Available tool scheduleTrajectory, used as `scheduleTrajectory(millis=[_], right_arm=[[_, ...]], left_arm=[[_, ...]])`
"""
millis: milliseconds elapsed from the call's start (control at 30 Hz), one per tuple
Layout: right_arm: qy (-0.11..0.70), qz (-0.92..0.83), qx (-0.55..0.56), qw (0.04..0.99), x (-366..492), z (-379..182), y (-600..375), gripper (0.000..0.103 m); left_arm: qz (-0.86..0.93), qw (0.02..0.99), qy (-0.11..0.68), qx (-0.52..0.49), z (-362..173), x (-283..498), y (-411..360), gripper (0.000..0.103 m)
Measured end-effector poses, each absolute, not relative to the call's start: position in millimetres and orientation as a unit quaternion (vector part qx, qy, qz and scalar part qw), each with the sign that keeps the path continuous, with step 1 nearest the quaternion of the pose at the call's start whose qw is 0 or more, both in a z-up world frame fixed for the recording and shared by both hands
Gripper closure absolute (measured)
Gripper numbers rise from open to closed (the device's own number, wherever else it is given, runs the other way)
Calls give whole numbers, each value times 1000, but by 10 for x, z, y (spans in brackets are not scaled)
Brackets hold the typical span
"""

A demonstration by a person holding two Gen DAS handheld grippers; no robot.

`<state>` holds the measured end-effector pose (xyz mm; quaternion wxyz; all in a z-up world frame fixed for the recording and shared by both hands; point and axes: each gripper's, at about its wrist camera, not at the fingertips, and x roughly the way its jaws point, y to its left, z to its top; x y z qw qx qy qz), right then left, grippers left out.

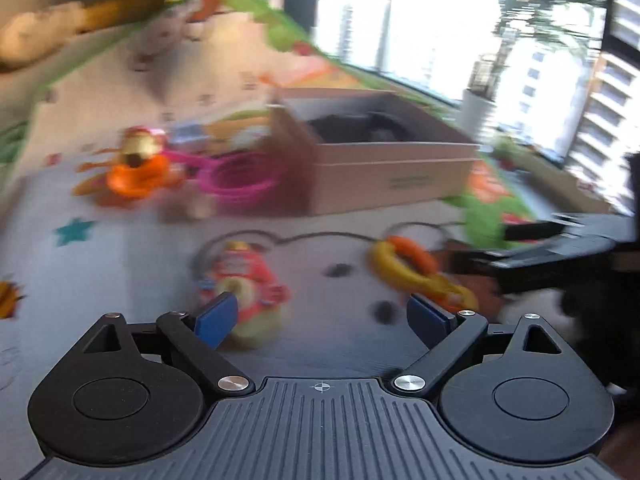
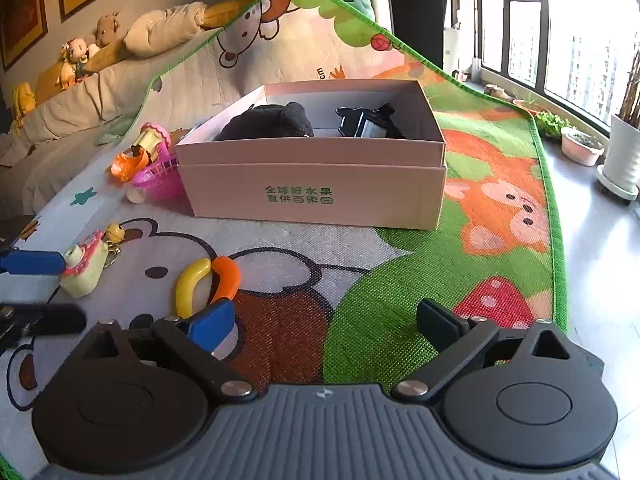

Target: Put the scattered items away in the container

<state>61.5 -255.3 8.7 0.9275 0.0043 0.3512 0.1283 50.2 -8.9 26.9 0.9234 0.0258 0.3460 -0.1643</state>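
Observation:
A pink cardboard box (image 2: 316, 196) stands on the play mat and holds a black plush toy (image 2: 268, 122) and a black gadget (image 2: 366, 122). On the mat lie a pink and cream toy camera (image 2: 84, 266), a yellow and orange ring toy (image 2: 206, 284), a pink basket (image 2: 158, 180) and an orange toy (image 2: 130, 162). My left gripper (image 1: 322, 316) is open just above the toy camera (image 1: 246, 292), in a blurred view; the box (image 1: 384, 160) is beyond. My right gripper (image 2: 324, 322) is open and empty, with the ring toy at its left finger.
The cartoon play mat (image 2: 460, 264) ends at a green border on the right, with grey floor beyond. Plant pots (image 2: 582, 146) stand by the window. A sofa with plush toys (image 2: 80, 56) is at the back left. The left gripper's fingers (image 2: 34, 262) show at the left edge.

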Motion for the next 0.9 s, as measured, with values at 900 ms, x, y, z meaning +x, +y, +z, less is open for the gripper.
scheduleTrajectory(millis=[900], right_arm=[[372, 153, -3, 915, 553, 148, -2524, 0]], left_arm=[[19, 936, 352, 17, 364, 564, 994, 5]])
